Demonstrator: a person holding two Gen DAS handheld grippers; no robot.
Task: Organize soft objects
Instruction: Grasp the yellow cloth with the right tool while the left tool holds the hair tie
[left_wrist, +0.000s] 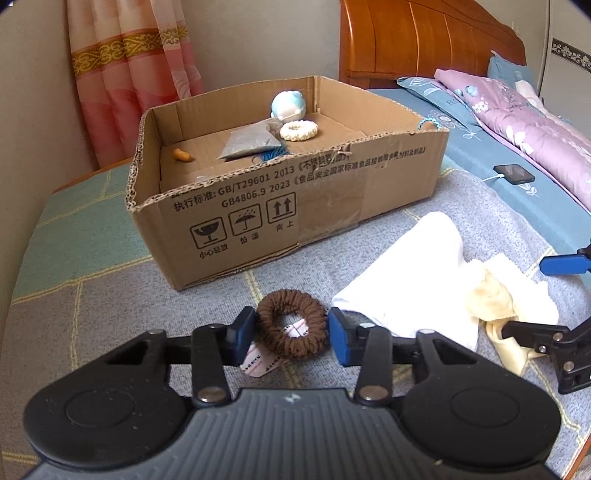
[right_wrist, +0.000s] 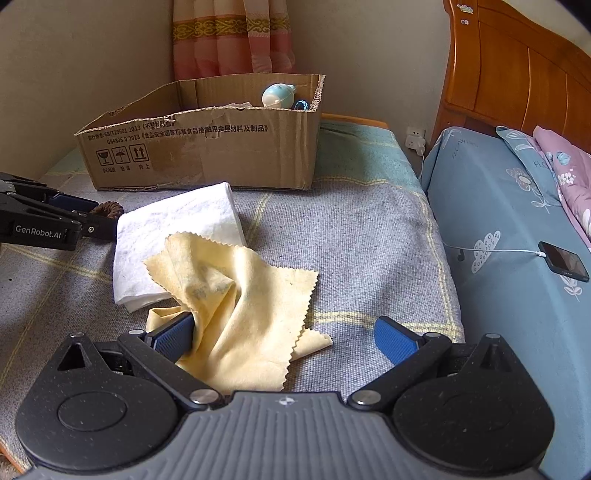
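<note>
Left gripper (left_wrist: 291, 334): my jaws bracket the brown scrunchie (left_wrist: 292, 324), a pad touching each side, at lower centre of the left wrist view.
Right gripper (right_wrist: 286, 338): my jaws are spread wide; the left pad lies against the yellow cloth (right_wrist: 236, 299), the right pad is clear of it.
White towel (right_wrist: 173, 236): folded, under the yellow cloth's far edge.
Cardboard box (left_wrist: 295, 206): upper centre, holding a white ring (left_wrist: 298, 131), a blue plush toy (left_wrist: 288, 104) and a grey pouch (left_wrist: 251, 142).
Surface: grey blanket (right_wrist: 351, 240).
</note>
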